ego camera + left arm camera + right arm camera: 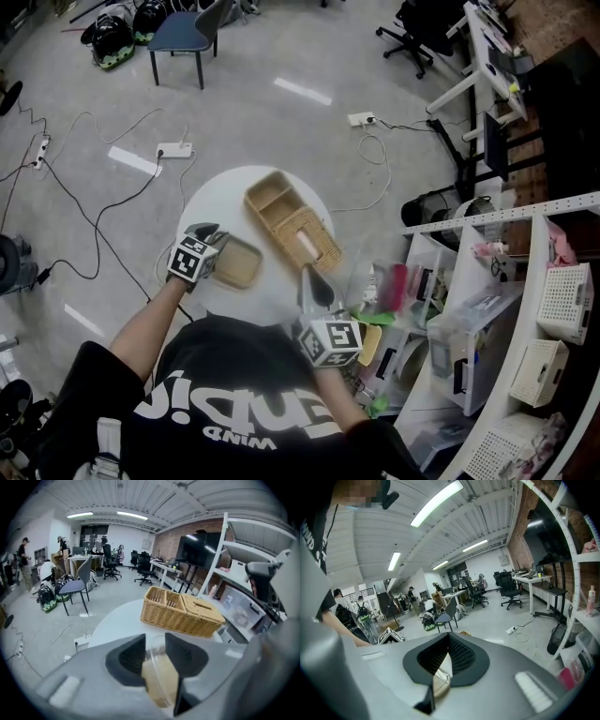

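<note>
My left gripper is at the left edge of the round white table. Its jaws are shut on a shallow tan container that has a clear plastic rim. A long divided wicker basket lies just beyond it, in the middle of the table. My right gripper is raised at the table's near right edge, pointing up and away from the basket. Its jaws are pinched on a thin clear plastic piece, which appears as a blurred translucent patch in the head view.
White shelving crowded with boxes and white baskets stands close on the right. Cables and power strips trail over the floor behind the table. A blue chair and desks with office chairs stand farther off. People stand far back.
</note>
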The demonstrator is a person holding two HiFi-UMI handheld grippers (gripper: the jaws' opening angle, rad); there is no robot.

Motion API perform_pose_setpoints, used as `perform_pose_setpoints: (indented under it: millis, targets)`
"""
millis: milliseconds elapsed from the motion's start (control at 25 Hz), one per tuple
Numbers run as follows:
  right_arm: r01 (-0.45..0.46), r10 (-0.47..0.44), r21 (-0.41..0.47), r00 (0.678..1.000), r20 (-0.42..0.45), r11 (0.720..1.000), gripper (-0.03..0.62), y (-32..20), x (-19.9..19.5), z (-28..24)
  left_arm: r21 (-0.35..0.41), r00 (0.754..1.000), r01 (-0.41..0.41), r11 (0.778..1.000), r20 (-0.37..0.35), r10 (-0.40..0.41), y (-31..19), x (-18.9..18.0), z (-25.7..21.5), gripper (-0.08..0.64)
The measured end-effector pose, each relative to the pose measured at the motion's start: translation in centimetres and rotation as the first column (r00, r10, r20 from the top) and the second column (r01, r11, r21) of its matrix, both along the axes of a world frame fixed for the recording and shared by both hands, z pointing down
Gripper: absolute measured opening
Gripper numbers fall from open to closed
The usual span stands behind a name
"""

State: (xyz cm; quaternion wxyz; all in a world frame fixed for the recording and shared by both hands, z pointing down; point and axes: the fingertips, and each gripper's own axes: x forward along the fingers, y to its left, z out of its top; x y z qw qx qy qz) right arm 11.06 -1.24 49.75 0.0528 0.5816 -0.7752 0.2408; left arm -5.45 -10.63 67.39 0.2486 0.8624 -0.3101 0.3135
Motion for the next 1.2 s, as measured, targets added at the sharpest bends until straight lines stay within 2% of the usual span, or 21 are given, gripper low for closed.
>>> perform_pose_setpoints:
  millis: [240,440,680,880,1200]
  targets:
    - [0.007,-0.007,0.009,1.0,0.001,1.0,-0.002,0.1,-0.6,-0.2,-0.002,0.997,0.012,1.0,-0.082,-0.012,-0.1,0.4,-2.3,0.091]
    - [0.011,-0.011,0.016,1.0,0.008,1.0,-0.002,0.5,-0.6,-0.5,-0.054,0.98,0.036,0.998,-0.193,-0.046,0.4,1.1,-4.3,0.056]
    - [0.019,-0.02,0.031,1.0,0.009,0.999,-0.002,0.8,-0.7,-1.0,-0.064,0.965,0.023,0.998,-0.258,-0.038,1.2,2.2,-6.5,0.044]
    - [0.022,-0.023,0.046,1.0,0.013,0.999,-0.002,0.8,-0.5,-1.6,-0.024,0.965,0.035,0.999,-0.26,-0.04,1.5,2.9,-8.6,0.044]
    - [0.039,-0.04,0.073,0.999,0.009,0.997,-0.002,0.7,-0.8,-2.5,0.1,0.964,0.09,0.991,-0.259,-0.061,1.5,1.8,-14.3,0.044]
